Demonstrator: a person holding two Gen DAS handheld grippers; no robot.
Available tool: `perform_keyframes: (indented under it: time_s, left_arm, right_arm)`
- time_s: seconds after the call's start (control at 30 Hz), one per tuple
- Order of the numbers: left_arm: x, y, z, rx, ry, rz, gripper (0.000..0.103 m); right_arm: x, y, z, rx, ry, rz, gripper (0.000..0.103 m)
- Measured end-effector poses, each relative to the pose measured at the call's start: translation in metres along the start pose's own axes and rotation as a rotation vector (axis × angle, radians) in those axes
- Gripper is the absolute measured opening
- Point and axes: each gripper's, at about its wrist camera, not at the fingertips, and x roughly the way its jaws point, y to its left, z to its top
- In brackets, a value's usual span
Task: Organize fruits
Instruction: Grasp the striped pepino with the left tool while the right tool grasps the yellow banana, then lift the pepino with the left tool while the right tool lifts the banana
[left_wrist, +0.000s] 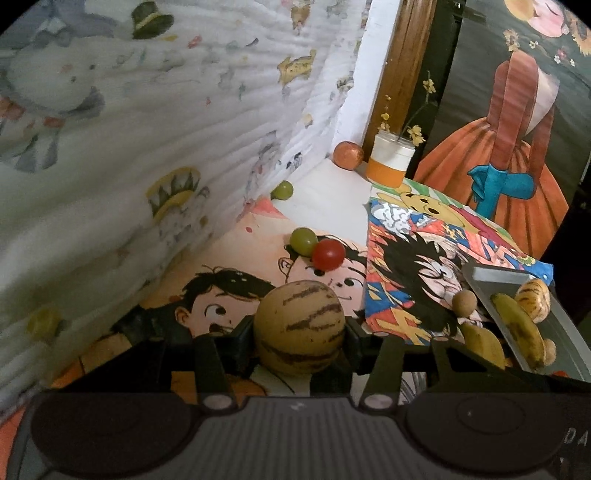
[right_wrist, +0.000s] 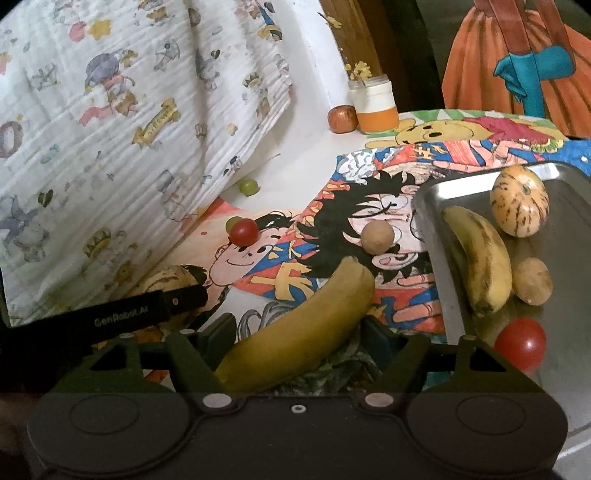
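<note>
My left gripper (left_wrist: 299, 330) is shut on a striped yellow melon (left_wrist: 299, 326), low over the cartoon mat; the melon also shows in the right wrist view (right_wrist: 166, 282). My right gripper (right_wrist: 299, 332) is shut on a banana (right_wrist: 295, 332). The metal tray (right_wrist: 569, 258) at right holds a banana (right_wrist: 478, 258), a striped melon (right_wrist: 519, 201), a small brown fruit (right_wrist: 532, 280) and a red tomato (right_wrist: 521, 343). A brown round fruit (right_wrist: 377, 238), a red tomato (right_wrist: 243, 231) and a green grape (right_wrist: 232, 222) lie on the mat.
A green grape (right_wrist: 248, 186) lies by the draped printed cloth (right_wrist: 129, 129) at left. An apple (right_wrist: 342, 118) and an orange-and-white jar with flowers (right_wrist: 375, 107) stand at the back. Cartoon drawings (right_wrist: 369, 192) cover the table.
</note>
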Motion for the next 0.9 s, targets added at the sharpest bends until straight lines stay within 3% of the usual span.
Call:
perform_keyframes:
  time_s: [0.47,0.9]
  left_arm:
    - [-0.018,-0.01,-0.013,0.008,0.017,-0.028,0.054]
    - [-0.03,-0.015,-0.019,-0.002,0.015,-0.027,0.054]
  right_arm:
    - [-0.008,-0.024,0.0,0.123,0.0,0.062,0.057]
    - [-0.019,-0.028,-0.006,0.11,-0.029,0.084,0.053]
